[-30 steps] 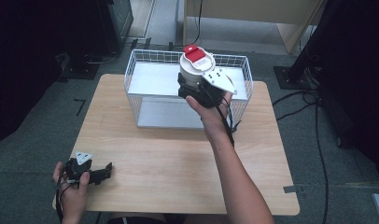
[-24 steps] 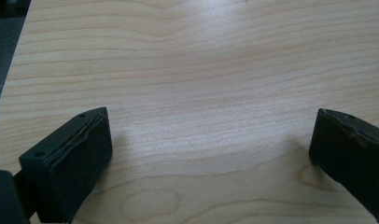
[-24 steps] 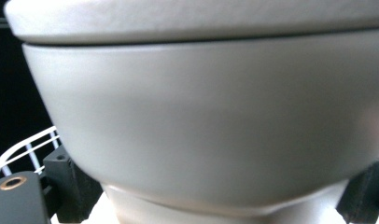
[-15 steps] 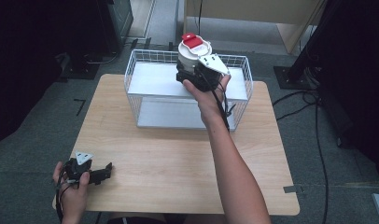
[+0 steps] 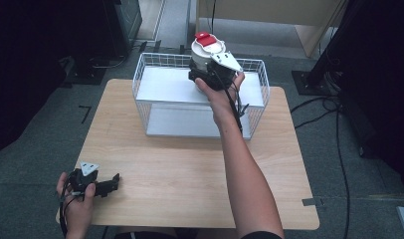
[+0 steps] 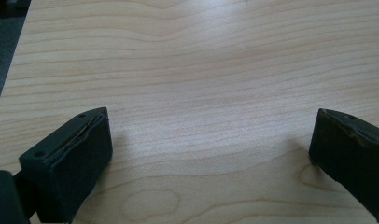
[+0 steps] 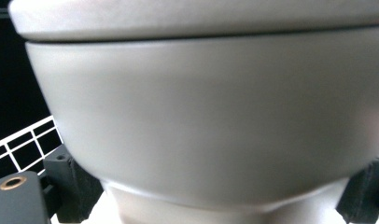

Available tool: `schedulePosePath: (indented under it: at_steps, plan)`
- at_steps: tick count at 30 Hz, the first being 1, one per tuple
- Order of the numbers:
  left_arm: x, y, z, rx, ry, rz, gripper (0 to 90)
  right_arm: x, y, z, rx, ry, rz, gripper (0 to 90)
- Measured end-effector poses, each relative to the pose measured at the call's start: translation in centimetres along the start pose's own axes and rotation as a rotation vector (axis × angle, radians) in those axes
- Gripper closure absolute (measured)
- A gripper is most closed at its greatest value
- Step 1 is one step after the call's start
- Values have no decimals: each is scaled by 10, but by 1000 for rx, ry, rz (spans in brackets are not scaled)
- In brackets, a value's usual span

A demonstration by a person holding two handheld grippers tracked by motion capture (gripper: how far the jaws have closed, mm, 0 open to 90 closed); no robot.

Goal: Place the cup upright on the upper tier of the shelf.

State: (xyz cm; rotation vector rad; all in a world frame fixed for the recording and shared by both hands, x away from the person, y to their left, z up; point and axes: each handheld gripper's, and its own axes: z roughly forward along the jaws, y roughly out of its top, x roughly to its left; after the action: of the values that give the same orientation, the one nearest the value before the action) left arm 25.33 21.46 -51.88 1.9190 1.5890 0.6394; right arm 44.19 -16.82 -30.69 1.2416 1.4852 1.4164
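A white lidded pot (image 5: 204, 56) with a red tab on its lid is held up above the far side of the white wire basket (image 5: 149, 79). My right gripper (image 5: 209, 77) is shut on the pot's lower body. In the right gripper view the pot's pale grey wall (image 7: 211, 116) looms close, with a black jaw at each bottom corner against it. My left gripper (image 5: 103, 185) rests low over the table's near left corner. Its two black jaws stand wide apart over bare wood (image 6: 206, 93), with nothing between them.
The wire basket stands at the back middle of the wooden table (image 5: 190, 174) and has a white floor. Black cables (image 5: 339, 149) run over the grey floor to the right. Dark equipment (image 5: 115, 20) stands behind the table at the left.
My right gripper has carried the pot farther away and slightly left, from the basket's near right to over its far rim. The left gripper has stayed put.
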Motion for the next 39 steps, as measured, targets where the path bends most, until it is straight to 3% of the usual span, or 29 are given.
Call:
schedulePosePath:
  at_steps: [3, 21, 23, 26, 39]
  plan:
    - [0, 0, 0, 0, -1, -2, 0, 0, -4, 2, 9, -4, -19, 84]
    - [0, 0, 0, 1, 0, -1, 0, -4, -5, -2, 29, 22, -28, 77]
    - [0, 0, 0, 1, 0, -1, 0, -5, -5, -1, 39, 23, -27, 5]
    - [0, 0, 0, 1, 0, -1, 0, -7, -6, -1, 52, 33, -30, 0]
    - [0, 0, 0, 2, 0, 1, 0, -14, -12, -16, 51, 41, -34, 0]
